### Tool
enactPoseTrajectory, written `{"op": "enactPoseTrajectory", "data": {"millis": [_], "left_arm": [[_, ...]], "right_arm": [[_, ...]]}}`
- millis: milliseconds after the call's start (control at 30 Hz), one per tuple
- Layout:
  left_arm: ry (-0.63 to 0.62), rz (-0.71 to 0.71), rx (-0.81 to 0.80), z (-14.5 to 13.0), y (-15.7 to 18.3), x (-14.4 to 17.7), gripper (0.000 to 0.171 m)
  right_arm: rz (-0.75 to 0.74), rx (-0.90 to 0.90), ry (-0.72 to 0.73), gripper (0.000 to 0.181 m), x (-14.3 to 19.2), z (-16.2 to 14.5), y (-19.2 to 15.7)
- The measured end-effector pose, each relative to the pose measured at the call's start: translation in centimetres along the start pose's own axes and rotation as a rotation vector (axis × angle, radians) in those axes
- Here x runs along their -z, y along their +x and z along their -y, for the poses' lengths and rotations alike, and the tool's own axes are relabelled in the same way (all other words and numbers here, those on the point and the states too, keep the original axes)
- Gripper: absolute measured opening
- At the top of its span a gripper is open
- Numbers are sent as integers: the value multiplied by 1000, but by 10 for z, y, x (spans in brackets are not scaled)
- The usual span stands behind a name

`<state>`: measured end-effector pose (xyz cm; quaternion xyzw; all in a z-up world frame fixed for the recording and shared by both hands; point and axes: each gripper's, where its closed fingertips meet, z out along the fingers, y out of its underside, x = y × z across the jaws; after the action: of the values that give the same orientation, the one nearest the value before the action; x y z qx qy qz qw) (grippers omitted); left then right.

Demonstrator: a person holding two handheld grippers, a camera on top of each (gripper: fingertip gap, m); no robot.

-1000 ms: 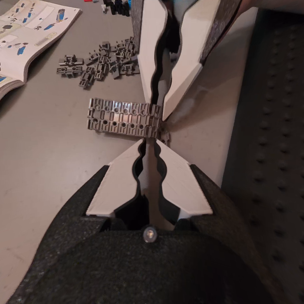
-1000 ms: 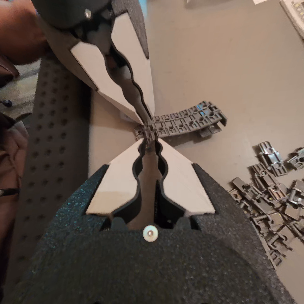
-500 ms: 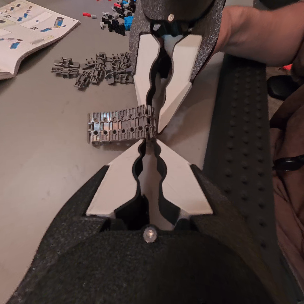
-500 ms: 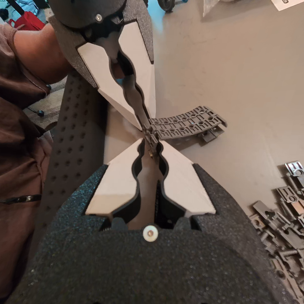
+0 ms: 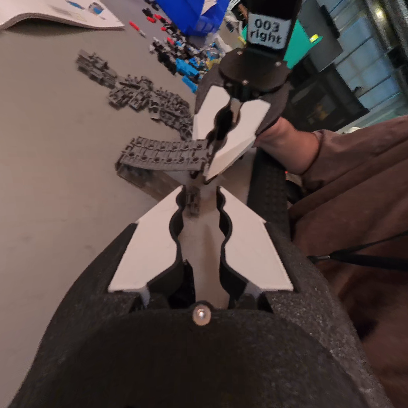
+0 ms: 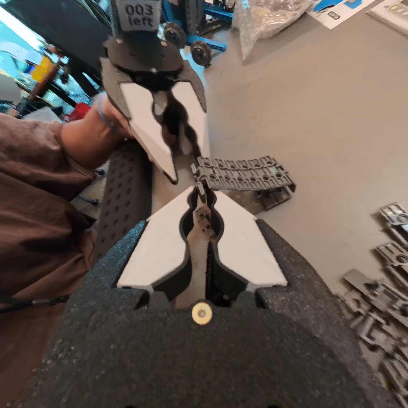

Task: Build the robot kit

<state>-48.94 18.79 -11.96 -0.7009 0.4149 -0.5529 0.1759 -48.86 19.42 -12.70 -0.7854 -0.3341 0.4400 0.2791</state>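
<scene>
Grey plastic, end link: hangs off the near end of the track strip, sits in the gap btwn the L fingers. No pinch visible.
L gripper: jaws apart, holding nothing afaict. Tips just beside the strip's near end. R wrist view shows the same, white fingers spread.
R gripper: jaws closed on the strip's near-end link, coming in opposite the L one. A second link shows btwn its fingers behind the tips.
Track strip: approx six joined links wide, two rows of holes. Near end is lifted in the R grip. Far end curls under and rests on the table.
Table: plain grey top, strip's shadow under the raised part.
Studded mat: black, dotted, runs along the table edge on the person's side, just beside both grippers.
Sleeve: brown, person's arm behind the R gripper.
Loose links: pile of the same grey pieces, unjoined, beyond the strip, well apart from both grippers.
Small parts: black, blue and red bits farther back, blurred.
Booklet: open, far corner of the table.
Blue bin: behind the small parts, contents n/a.
Clear bag: crumpled plastic at the far table edge.
</scene>
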Motion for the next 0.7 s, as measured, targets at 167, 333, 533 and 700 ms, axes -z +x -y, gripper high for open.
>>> {"op": "enactPoseTrajectory", "data": {"millis": [167,333,533,700], "left_arm": [[1,-20,8,0,4,-4,3],[22,8,122,5,-8,2,2],[-29,-163,422,11,3,3,2],[-58,-197,663,-19,-1,-8,2]], "right_arm": [[-1,34,-24,8,-6,-6,-5],[-91,103,-74,18,-3,-12,8],[-125,193,0,17,17,0,9],[-20,66,-7,15,16,-9,0]]}}
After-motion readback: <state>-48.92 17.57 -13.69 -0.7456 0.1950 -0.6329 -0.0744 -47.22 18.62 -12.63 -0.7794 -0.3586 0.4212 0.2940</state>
